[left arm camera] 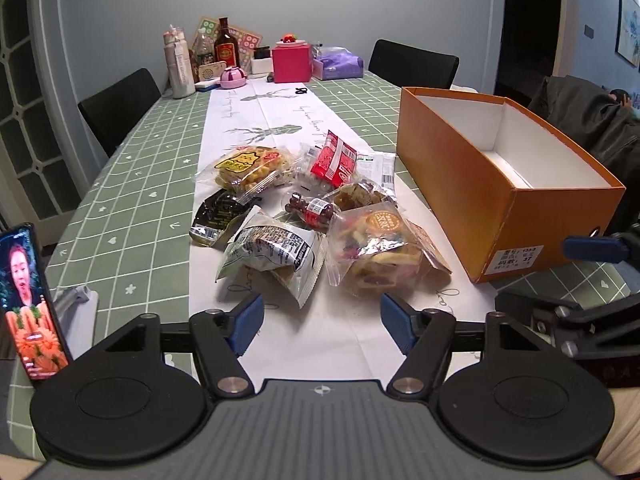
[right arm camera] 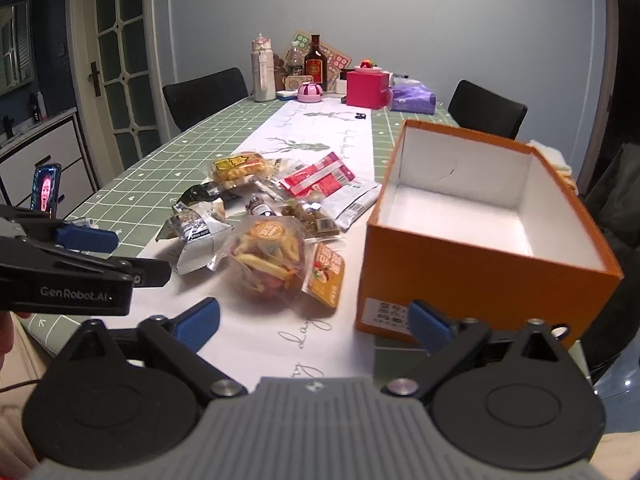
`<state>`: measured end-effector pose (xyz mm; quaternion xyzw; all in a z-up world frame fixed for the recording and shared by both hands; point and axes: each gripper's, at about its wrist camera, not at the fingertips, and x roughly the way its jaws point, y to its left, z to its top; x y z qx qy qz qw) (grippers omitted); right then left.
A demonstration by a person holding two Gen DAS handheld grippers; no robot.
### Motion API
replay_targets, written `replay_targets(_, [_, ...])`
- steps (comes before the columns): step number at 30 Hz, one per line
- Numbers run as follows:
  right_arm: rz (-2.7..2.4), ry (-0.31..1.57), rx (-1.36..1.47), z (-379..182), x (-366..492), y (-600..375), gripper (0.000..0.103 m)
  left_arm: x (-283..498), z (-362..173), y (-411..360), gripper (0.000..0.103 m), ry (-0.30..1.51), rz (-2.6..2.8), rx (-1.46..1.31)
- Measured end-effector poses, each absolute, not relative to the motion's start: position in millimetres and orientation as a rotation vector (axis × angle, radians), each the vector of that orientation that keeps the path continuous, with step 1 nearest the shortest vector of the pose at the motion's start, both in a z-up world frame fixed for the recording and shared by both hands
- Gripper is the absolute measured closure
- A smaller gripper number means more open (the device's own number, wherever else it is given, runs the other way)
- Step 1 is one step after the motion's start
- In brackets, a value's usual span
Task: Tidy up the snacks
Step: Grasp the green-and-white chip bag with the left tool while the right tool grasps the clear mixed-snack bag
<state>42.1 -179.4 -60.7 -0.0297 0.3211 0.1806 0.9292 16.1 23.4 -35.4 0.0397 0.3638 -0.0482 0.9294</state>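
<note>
A pile of snack packets lies on the white table runner. Nearest are a clear bag of mixed chips [left arm camera: 378,246] [right arm camera: 267,258] and a silver packet [left arm camera: 272,254] [right arm camera: 191,229]. Behind them lie a red packet [left arm camera: 335,160] [right arm camera: 316,179], a yellow waffle pack [left arm camera: 252,168] [right arm camera: 239,168], a black packet [left arm camera: 220,216] and a small bottle [left arm camera: 316,211]. An open orange box [left arm camera: 448,184] [right arm camera: 452,280] stands to the right; its inside shows only white. My left gripper [left arm camera: 322,320] is open and empty, just short of the pile. My right gripper [right arm camera: 314,322] is open and empty, between the pile and the box.
A phone [left arm camera: 30,304] [right arm camera: 46,192] stands propped at the left table edge. Bottles [left arm camera: 226,46], a pink box [left arm camera: 291,62] and a purple tissue pack [left arm camera: 338,63] crowd the far end. Black chairs [left arm camera: 120,104] [right arm camera: 488,114] flank the table. Each gripper shows in the other's view.
</note>
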Motion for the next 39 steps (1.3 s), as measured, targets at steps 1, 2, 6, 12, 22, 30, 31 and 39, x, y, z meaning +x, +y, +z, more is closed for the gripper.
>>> replay_targets(1, [0.378,0.671,-0.054,-64,45,-178,0.024,17,-37,25,0.025,0.742,-0.110,0.087])
replay_targets(2, [0.391,0.683,-0.045,-67,48,-176,0.025,19,-39,26,0.024,0.738,-0.117,0.094])
replay_targets(6, [0.453,0.698,-0.052,-77,55,-164,0.028,29,-47,35,0.020,0.746,-0.116,0.068])
replay_targets(12, [0.502,0.661,-0.138,-85,65,-136,0.034,42,-55,57,0.020,0.741,-0.086,-0.065])
replay_targets(22, [0.490,0.539,-0.397,-97,79,-91,0.032,71,-61,78,0.018,0.775,-0.071,-0.196])
replay_targets(30, [0.490,0.517,-0.437,-101,108,-77,0.025,96,-72,90,0.015,0.817,-0.020,-0.324])
replay_targets(31, [0.494,0.519,-0.436,-102,111,-75,0.024,99,-74,91,0.015,0.819,-0.019,-0.333])
replay_targets(39, [0.509,0.526,-0.442,-110,119,-67,0.024,118,-88,95,0.015,0.870,-0.023,-0.418])
